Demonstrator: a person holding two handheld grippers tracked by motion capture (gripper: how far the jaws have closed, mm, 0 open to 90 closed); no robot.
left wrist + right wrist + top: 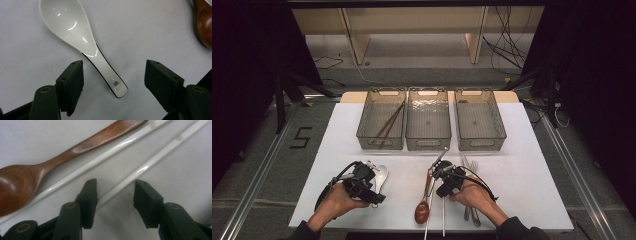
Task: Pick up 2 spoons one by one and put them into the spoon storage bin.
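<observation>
A white rectangular table [522, 165] carries three clear plastic bins [429, 120] in a row along its far side; the left one holds a pair of dark chopsticks [390, 122]. Nearer the person, cutlery lies loose on the bare surface.

The left gripper [113, 75] hovers over a white ceramic soup spoon [82, 41] that lies flat at the table's near left, its jaws spread wide on either side of the short handle and touching nothing. The right gripper [115, 195] stands at the near middle, jaws apart, with one of two glossy white chopsticks [140, 170] running between them; whether the pads touch it is hard to tell. A brown wooden spoon [37, 173] lies just beside the other chopstick.

The ceramic spoon is likely stiff, smooth and slippery, moderately heavy, and would chip if dropped; the flat handle near its small hole looks the surest place to pinch. The white chopstick is thin, light and slick, apt to roll or pivot, so a hold near its middle seems best.

In the high view the hands cover much of both grippers. Some metal forks [471, 167] by the right hand are partly hidden, and their number is unclear. Both chopsticks run out of the right gripper view.
</observation>
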